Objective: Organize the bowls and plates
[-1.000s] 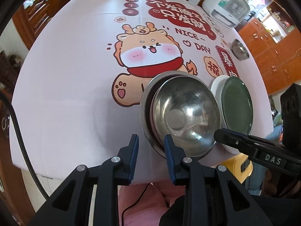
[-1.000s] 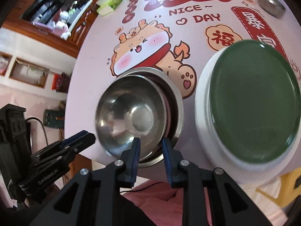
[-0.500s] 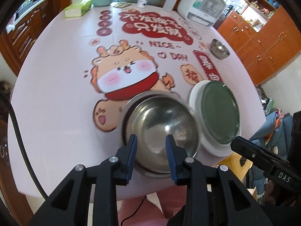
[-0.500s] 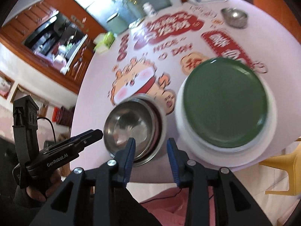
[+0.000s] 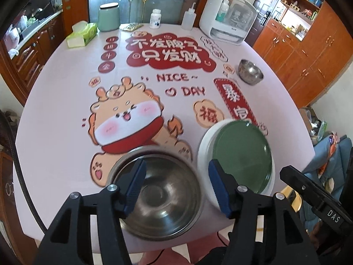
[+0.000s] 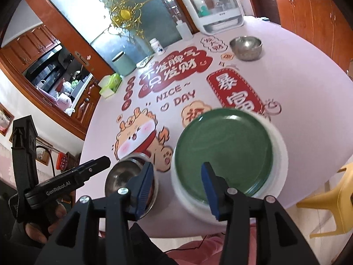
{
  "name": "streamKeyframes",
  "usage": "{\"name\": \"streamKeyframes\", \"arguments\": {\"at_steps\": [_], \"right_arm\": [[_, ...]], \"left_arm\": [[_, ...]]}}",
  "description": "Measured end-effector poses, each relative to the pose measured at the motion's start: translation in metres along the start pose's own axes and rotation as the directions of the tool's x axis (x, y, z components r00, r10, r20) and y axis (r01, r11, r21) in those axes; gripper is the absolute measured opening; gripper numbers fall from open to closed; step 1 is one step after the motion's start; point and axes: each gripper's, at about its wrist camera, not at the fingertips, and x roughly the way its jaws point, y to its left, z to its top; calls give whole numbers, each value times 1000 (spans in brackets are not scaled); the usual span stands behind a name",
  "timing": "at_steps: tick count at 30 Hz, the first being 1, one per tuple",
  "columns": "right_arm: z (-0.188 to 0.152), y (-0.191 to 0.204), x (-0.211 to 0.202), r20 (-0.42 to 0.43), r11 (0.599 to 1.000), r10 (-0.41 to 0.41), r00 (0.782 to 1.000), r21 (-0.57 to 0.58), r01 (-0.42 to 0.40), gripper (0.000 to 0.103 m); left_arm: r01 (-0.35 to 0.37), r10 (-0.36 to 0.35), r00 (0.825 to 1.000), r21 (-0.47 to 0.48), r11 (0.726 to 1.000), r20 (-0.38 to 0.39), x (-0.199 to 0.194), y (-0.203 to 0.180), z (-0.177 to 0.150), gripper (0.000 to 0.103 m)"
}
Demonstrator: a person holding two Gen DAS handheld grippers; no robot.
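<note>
The counter (image 5: 55, 114) wears a pale pink cloth printed with an orange and cream cartoon creature in a red scarf, dark red badges with white characters, and "NICE DAY" in red. The nested bowls (image 5: 161, 194) near the edge are shiny silver steel, as is 1 small bowl (image 5: 250, 71) farther off. A dark green plate (image 6: 225, 152) lies on a white plate (image 6: 280, 154). Both tongs (image 5: 176, 186) (image 6: 176, 190) are black with blue pads (image 5: 136, 183). The tissue box (image 5: 82, 35) is green and white.

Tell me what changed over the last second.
Both tools pulled up and back from the steel bowls; left tool and right tool have just been opening, nothing gripped. Bowls, green plate on white plate, and small bowl stayed put.
</note>
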Motion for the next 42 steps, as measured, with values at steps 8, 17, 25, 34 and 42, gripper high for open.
{"name": "streamKeyframes", "arguments": {"at_steps": [8, 17, 25, 34, 42], "right_arm": [[51, -44, -7, 40, 998, 30, 999, -48, -28, 57], [104, -93, -5, 42, 994, 53, 998, -99, -49, 57], [141, -135, -2, 54, 992, 33, 998, -125, -26, 58], [187, -170, -2, 94, 989, 6, 996, -149, 8, 68], [233, -187, 5, 131, 983, -3, 991, -183, 27, 73]], "left_arm": [[-23, 24, 998, -18, 1000, 52, 9, -51, 24, 64], [-36, 40, 996, -47, 998, 86, 30, -108, 60, 64], [-32, 35, 994, -30, 999, 106, 53, -158, 91, 64], [-36, 34, 995, 21, 999, 91, 85, -199, 128, 65], [-71, 67, 995, 50, 996, 73, 112, -229, 166, 68]]}}
